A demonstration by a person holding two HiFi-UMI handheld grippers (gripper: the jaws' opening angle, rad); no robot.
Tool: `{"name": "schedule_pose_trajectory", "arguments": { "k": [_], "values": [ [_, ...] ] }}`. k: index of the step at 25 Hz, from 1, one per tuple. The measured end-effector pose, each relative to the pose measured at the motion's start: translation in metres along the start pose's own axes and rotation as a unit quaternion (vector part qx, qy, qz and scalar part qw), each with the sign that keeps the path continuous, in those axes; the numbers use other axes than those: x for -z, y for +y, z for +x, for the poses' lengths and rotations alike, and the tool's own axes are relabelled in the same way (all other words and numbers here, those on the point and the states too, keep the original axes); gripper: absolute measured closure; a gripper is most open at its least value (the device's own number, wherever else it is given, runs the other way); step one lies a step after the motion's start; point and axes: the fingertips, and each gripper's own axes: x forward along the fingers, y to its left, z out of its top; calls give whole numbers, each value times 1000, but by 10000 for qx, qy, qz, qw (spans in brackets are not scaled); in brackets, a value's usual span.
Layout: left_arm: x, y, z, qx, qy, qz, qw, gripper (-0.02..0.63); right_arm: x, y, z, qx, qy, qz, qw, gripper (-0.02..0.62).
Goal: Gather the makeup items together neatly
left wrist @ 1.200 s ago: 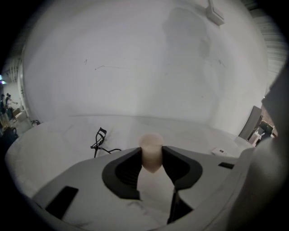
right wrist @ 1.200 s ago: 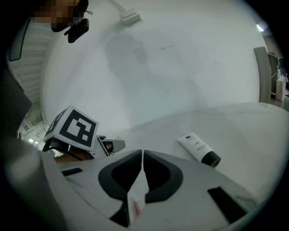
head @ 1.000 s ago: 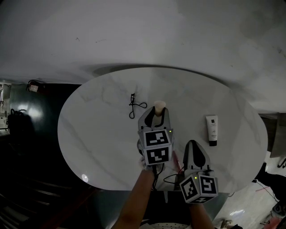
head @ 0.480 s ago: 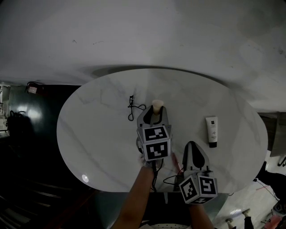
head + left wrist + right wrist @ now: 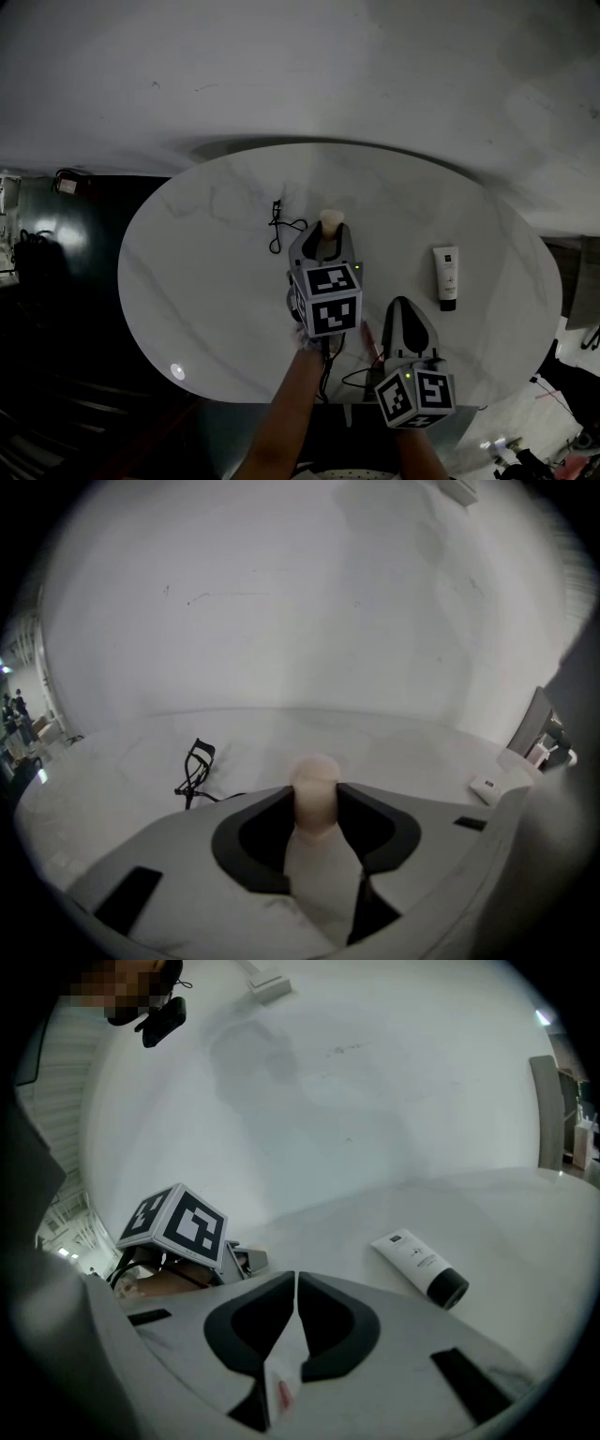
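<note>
While the left gripper [image 5: 327, 236] clasps a pale beige round-topped makeup item [image 5: 332, 221] over the white marble oval table [image 5: 206, 272], the right gripper [image 5: 295, 1286] sits clenched and empty near a white black-capped tube [image 5: 445, 275].

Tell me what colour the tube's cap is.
Black cap on a white tube; clearest in the right gripper view.

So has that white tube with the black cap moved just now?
No. The white tube lies at the same spot near the marble table's right rim.

Head view steeply above round table [image 5: 206, 281], gripper views low across it
</note>
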Motion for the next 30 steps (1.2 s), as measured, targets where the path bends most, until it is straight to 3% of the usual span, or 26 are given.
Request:
{"name": "schedule_pose_trajectory", "arguments": {
  "k": [30],
  "values": [
    [-1, 0, -7, 135, -128, -106, 9998, 401, 5, 3, -3, -108, 58, 73, 9999, 561]
  ]
}}
